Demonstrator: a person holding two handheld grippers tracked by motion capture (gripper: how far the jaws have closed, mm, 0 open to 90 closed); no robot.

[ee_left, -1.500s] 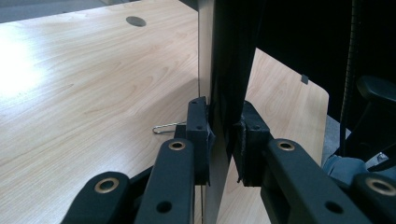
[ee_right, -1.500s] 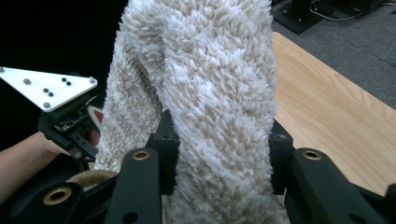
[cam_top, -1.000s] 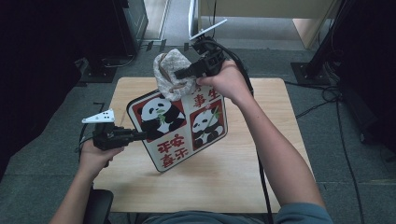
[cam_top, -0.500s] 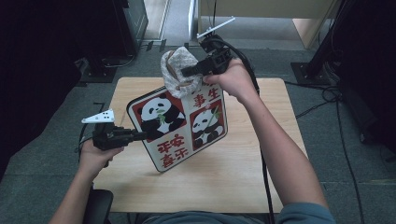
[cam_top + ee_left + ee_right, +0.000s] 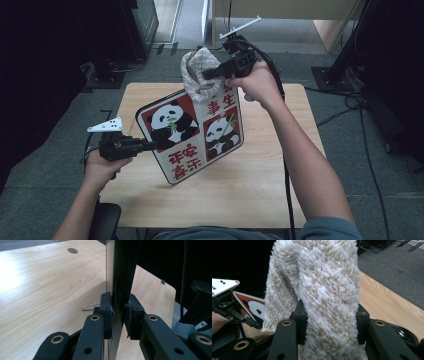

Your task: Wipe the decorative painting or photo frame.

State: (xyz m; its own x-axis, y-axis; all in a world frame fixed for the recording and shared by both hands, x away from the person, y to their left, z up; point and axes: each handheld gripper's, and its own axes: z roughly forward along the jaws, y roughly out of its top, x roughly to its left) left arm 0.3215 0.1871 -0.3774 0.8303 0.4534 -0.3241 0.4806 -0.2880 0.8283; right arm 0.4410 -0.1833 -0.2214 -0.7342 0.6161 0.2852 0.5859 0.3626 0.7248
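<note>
While grey carpet surrounds the wooden table [image 5: 260, 195], the left gripper [image 5: 150, 145] clamps the panda board [image 5: 192, 135]; the right gripper [image 5: 210, 75] pinches the fluffy cloth [image 5: 197, 67].

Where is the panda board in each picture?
High view: the panda board stands tilted at the middle of the wooden table, the left gripper clamped on its left edge.
Left gripper view: seen edge-on, the panda board rises between the jaws at the middle.
Right gripper view: a red-and-white corner of the panda board peeks out at lower left, behind the fluffy cloth.
Shared landmark: the wooden table.
</note>
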